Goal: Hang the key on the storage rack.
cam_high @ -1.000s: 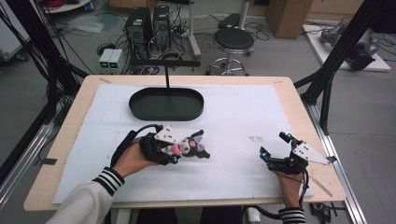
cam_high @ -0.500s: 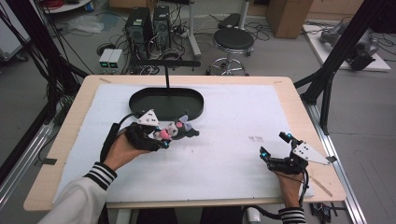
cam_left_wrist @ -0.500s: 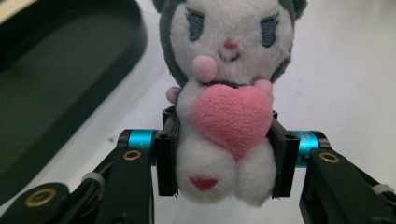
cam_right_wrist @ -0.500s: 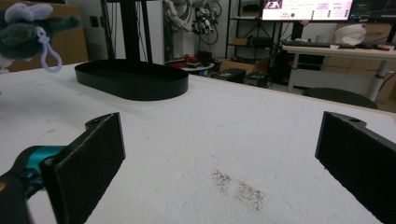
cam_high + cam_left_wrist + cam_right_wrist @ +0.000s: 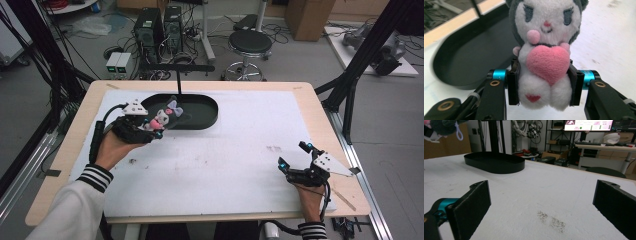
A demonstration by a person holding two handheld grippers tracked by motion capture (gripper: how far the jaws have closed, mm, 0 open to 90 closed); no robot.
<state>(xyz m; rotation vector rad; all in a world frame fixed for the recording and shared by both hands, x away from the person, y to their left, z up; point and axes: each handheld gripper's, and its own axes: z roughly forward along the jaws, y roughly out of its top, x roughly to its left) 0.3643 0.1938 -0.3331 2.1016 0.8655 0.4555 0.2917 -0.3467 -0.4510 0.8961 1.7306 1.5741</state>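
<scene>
- No legible text, label, brand or number on the worktop [image 5: 240, 165] or on anything it carries.
- Monitor [image 5: 587, 125], background of the right gripper view: lettering too small to read.

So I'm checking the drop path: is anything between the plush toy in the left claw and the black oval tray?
Nothing visible. The left claw holds the plush toy at the black oval tray's near-left rim; the tray's inside looks bare, and the thin black post stands behind it.

The plush toy [image 5: 544, 65] is white with a grey hood, holding a pink heart. The oval tray [image 5: 202, 117] is black. A white mat [image 5: 240, 160] covers the pale wooden bench [image 5: 70, 145].
</scene>
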